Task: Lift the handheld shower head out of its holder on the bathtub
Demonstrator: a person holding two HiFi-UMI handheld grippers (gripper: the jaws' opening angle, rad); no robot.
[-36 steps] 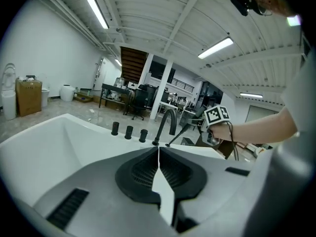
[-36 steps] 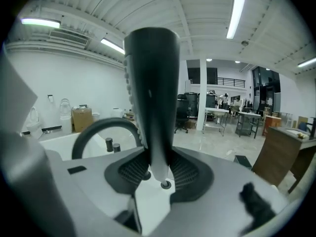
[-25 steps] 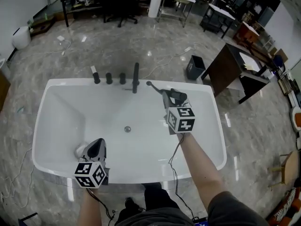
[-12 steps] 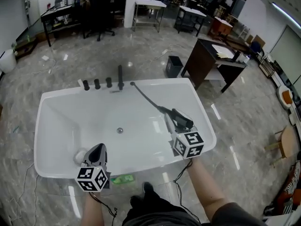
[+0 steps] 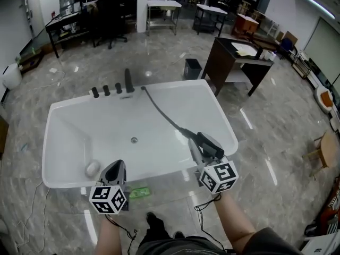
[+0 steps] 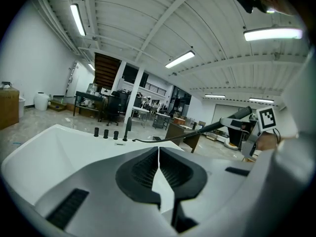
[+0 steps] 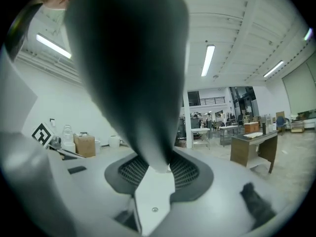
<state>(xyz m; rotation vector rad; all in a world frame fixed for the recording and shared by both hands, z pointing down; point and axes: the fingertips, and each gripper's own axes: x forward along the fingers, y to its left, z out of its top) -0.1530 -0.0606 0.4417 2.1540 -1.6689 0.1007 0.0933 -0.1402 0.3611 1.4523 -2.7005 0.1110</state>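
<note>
On our right gripper (image 7: 158, 174) the jaws clamp the shower head (image 5: 209, 145) by its handle. We judge it light, rigid and slick, and the hose (image 5: 162, 110) likely to tug. Left gripper (image 6: 158, 157) jaws meet, empty.

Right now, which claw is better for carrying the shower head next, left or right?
Right. The right claw is clamped on the shower head, its hose trailing back to the bathtub. The left claw is shut on nothing, down by the tub's near rim.

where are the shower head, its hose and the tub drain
shower head (image 5: 208, 144), head view, middle of its dark handle
hose (image 5: 163, 113), head view, midway along its length
drain (image 5: 134, 139), head view, centre of the round fitting
</note>
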